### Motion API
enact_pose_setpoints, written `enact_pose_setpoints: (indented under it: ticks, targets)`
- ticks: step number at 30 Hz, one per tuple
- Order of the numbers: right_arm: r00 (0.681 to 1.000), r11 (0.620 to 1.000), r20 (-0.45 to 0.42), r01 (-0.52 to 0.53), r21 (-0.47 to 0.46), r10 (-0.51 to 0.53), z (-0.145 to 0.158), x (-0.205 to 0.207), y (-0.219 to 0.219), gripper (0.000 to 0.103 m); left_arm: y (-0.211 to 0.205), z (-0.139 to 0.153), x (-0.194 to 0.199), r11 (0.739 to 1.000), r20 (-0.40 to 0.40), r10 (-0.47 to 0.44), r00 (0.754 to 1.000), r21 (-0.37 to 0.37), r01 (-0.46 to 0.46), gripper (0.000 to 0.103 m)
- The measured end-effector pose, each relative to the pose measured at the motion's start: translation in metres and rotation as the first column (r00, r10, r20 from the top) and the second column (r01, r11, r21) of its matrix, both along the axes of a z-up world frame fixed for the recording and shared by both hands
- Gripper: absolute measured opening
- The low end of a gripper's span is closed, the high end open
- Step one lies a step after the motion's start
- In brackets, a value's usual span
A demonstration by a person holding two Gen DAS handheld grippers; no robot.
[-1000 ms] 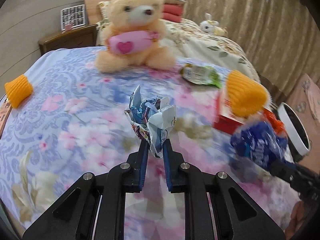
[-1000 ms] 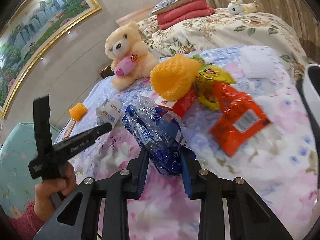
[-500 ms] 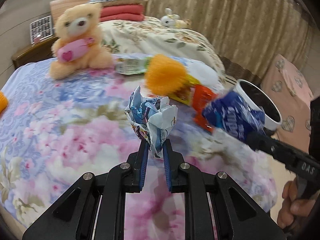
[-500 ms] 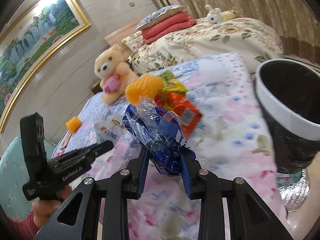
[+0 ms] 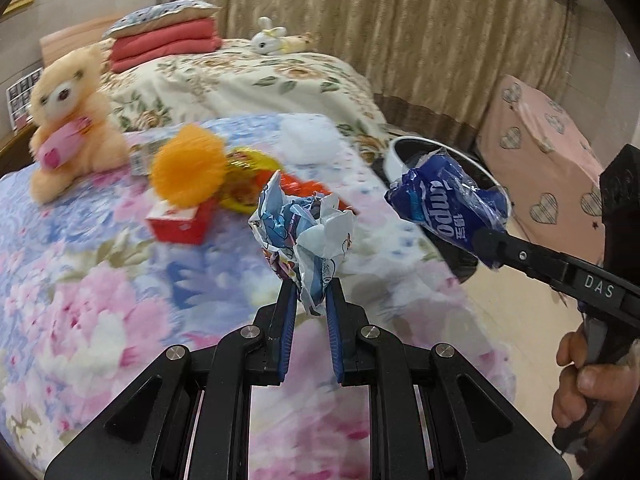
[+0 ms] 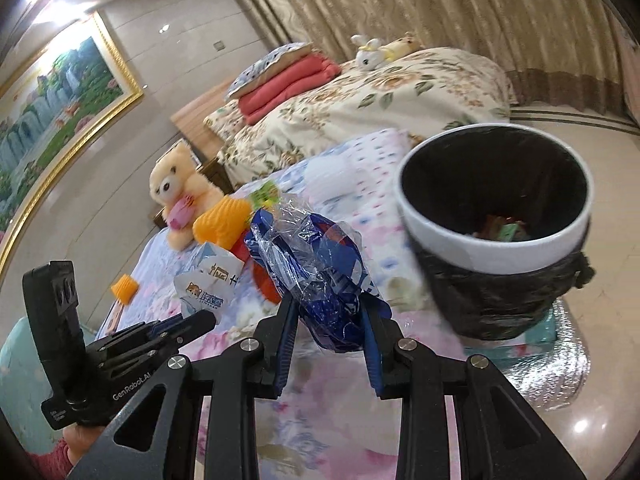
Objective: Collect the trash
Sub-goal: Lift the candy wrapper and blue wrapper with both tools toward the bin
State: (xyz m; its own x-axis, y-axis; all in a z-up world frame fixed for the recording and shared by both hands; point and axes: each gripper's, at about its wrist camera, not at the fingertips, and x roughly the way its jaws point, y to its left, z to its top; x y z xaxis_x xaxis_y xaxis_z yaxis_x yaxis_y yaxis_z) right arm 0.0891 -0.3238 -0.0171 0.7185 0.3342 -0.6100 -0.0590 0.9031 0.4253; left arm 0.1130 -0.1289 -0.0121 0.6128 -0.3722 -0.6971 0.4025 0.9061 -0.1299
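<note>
While both of my tools are loaded, I judge this to be the carry step of collecting the trash, with the drop into the bin not yet made. My left hand-held gripper (image 5: 310, 300) is clamped on a crumpled white-and-blue wrapper (image 5: 304, 236), which stands up out of the jaws above the flowered bed (image 5: 100, 280). My right hand-held gripper (image 6: 330, 320) is clamped on a blue plastic bag (image 6: 316, 264), a bulkier, slippery bundle that bulges between the blue pads. In the right wrist view the trash bin (image 6: 480, 256), white-rimmed with a black liner, sits just off the right edge of the bed, right of the bag and a little farther off, its mouth open toward me and some scraps already at the bottom. In the left wrist view the blue bag hangs in front of the bin's rim, near it but not over the opening as far as I can tell. More litter waits farther back on the bed: a red box (image 5: 180, 224) with an orange knitted thing (image 5: 188, 168) on it, and yellow and orange packets beside them; a teddy bear (image 5: 68, 120) sits at the far left. Next, I think each piece must be brought squarely above the bin's mouth before the jaws part, the right one first since it is nearer; light crumpled film could cling to a pad or drift past the rim.
</note>
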Motion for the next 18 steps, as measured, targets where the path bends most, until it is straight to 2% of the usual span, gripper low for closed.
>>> enact_pose_setpoints:
  ticks: [18]
  targets:
    - [0.992,0.992,-0.018,0.126,-0.004,-0.126,0.0,-0.006,-0.055,0.031,-0.071,0.003,0.014,0.992,0.0,-0.126,0.992,0.017,0.126,0.014]
